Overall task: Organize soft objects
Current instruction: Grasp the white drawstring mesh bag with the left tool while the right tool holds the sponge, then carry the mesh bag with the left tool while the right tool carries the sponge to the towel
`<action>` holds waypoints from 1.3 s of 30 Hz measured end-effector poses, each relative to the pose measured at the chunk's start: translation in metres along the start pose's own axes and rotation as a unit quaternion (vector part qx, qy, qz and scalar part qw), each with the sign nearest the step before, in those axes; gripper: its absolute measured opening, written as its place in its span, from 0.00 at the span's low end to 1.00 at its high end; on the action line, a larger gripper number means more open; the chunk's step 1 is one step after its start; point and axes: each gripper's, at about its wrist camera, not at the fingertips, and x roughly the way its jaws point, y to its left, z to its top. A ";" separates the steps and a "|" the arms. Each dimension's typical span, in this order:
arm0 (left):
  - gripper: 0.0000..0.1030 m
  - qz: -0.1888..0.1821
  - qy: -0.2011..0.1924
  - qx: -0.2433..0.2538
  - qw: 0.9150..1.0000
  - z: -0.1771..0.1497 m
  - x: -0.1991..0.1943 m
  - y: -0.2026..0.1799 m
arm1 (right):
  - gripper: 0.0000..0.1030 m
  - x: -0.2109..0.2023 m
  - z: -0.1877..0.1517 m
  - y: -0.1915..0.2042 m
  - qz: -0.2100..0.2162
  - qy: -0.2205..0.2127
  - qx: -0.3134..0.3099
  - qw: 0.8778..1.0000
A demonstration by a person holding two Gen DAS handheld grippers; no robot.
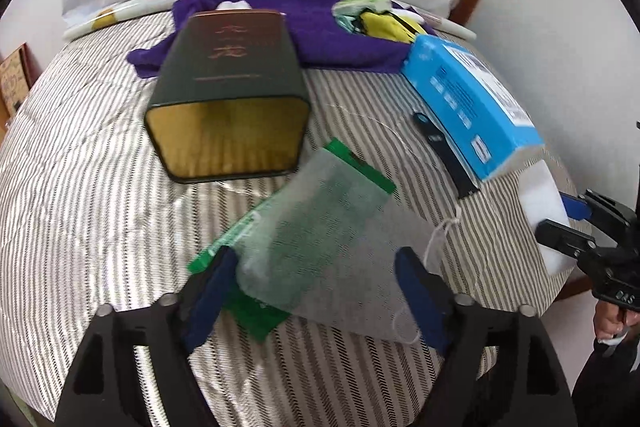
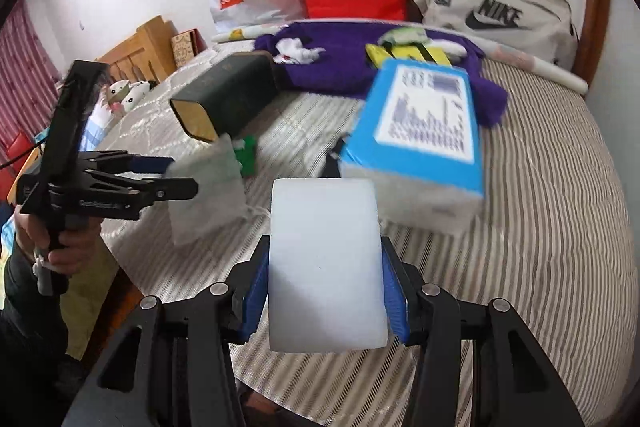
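A white rectangular foam block (image 2: 326, 267) is clamped between the pads of the right gripper (image 2: 326, 291); the left gripper (image 1: 316, 291) stands spread around a translucent mesh pouch (image 1: 320, 227), unpressed, near the striped bedspread (image 1: 100, 187); the block should be squeezed only lightly and set down gently.

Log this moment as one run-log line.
left gripper: open, mesh pouch between jaws, unpinched | right gripper: shut on white foam block | scene: striped bed, blue box, dark tin
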 end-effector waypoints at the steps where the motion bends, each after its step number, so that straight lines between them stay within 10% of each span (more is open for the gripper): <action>1: 0.85 0.005 0.001 0.005 1.000 -0.002 0.001 -0.003 | 0.49 0.002 -0.003 -0.002 -0.001 0.002 0.004 1.000; 20: 0.93 0.073 -0.045 0.079 0.993 -0.021 0.005 -0.031 | 0.49 0.024 -0.024 -0.022 0.007 0.013 0.043 0.999; 39: 0.22 0.032 -0.071 0.053 0.996 -0.019 -0.011 -0.019 | 0.49 0.024 -0.025 -0.018 -0.004 0.011 0.039 0.999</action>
